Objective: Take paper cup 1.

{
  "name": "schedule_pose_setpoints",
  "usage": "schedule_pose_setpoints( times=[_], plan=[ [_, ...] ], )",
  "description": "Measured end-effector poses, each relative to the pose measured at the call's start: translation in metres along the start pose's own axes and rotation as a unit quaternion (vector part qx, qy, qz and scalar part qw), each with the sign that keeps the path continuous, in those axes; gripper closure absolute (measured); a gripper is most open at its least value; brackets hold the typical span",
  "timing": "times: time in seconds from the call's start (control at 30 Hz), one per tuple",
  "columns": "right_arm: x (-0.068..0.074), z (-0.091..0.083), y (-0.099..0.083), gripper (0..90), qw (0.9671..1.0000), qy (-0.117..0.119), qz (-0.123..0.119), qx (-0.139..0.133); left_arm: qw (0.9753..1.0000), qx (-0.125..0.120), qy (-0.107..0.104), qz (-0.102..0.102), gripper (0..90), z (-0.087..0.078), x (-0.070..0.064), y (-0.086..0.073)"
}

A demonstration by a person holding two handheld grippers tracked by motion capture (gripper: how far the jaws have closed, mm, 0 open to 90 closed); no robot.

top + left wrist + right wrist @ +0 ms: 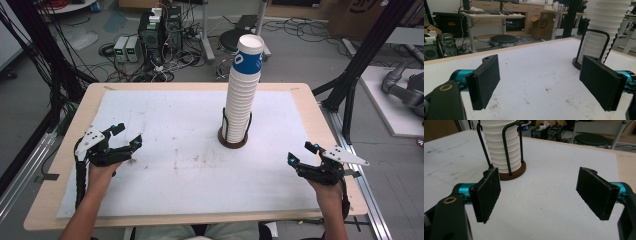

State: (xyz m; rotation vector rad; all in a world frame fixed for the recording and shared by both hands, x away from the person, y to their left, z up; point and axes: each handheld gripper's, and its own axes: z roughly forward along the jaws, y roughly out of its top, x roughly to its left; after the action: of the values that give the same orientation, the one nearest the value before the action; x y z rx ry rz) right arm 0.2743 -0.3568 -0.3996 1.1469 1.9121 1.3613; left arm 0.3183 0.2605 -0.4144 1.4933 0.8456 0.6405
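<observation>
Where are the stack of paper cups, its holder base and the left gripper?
stack of paper cups (240, 107), high view, mid-stack ribbed side.
holder base (520, 171), right gripper view, brown rim.
left gripper (129, 135), high view, between its fingertips.

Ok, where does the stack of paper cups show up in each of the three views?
High view: the stack of paper cups stands upright at centre, slightly right.
Left gripper view: the stack is at the top right edge, behind the right pad.
Right gripper view: upper left.
Shared landmark: the black wire holder with a round brown base around the stack.
</observation>
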Motion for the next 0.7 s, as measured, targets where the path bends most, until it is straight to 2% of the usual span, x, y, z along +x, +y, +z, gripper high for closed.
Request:
schedule_pose_setpoints(
  times=[0.27, 0.47, 0.7],
  plan=[
    [-0.002, -0.001, -0.002, 20.2, 1.0000, 0.002, 0.006, -0.004, 1.0000, 0.003, 0.003, -0.002, 16.6, 0.005, 0.000, -0.001],
    [-0.001, -0.003, -0.001, 20.2, 0.9999, 0.004, 0.008, -0.004, 1.0000, 0.005, -0.001, 0.007, 16.6, 0.004, -0.002, 0.000],
    [0.010, -0.003, 0.009, 20.2, 0.9996, 0.021, 0.010, -0.014, 0.9999, 0.003, -0.012, 0.001, 16.5, 0.003, -0.005, 0.000]
  ],
)
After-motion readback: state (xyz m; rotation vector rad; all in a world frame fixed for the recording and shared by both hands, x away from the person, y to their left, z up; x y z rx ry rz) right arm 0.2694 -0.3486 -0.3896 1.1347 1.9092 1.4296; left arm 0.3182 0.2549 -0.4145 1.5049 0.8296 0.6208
